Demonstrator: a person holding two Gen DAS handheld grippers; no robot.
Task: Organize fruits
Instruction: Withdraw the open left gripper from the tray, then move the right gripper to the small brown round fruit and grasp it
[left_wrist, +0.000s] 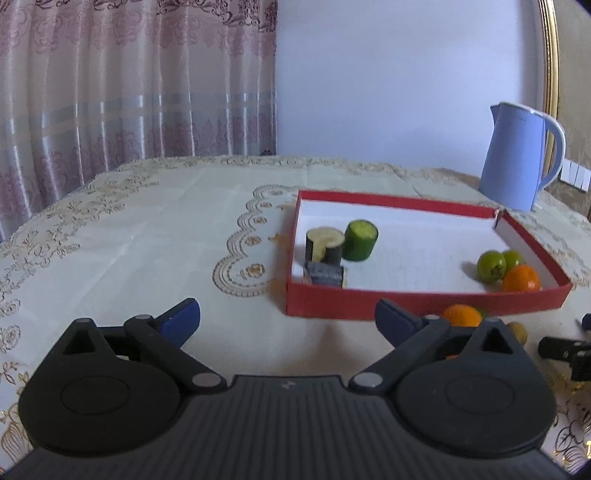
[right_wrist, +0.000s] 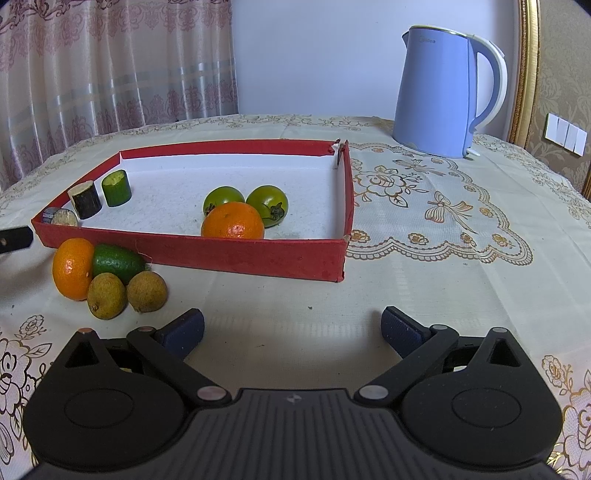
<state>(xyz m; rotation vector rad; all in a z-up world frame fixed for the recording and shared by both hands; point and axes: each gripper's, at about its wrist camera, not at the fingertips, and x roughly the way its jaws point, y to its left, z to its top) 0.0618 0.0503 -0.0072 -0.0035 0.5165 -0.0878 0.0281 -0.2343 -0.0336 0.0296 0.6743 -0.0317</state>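
A shallow red tray (right_wrist: 236, 254) lies on the tablecloth. Inside it are an orange (right_wrist: 232, 221), two green tomatoes (right_wrist: 223, 197), a cucumber piece (right_wrist: 116, 188), a dark eggplant piece (right_wrist: 85, 199) and another cut piece (right_wrist: 61, 218) in the near left corner. Outside the tray's front wall sit a second orange (right_wrist: 72, 267), a green oval fruit (right_wrist: 118, 262) and two brownish round fruits (right_wrist: 106, 295). My right gripper (right_wrist: 291, 321) is open and empty, short of the tray. My left gripper (left_wrist: 286, 317) is open with nothing between its fingers, before the tray's (left_wrist: 406, 302) corner with the cut pieces (left_wrist: 325, 245).
A blue electric kettle (right_wrist: 436, 92) stands behind the tray at the back right. Pink curtains hang behind the table, and a gold-framed panel rises on the right. The embroidered cloth stretches to the left of the tray in the left wrist view.
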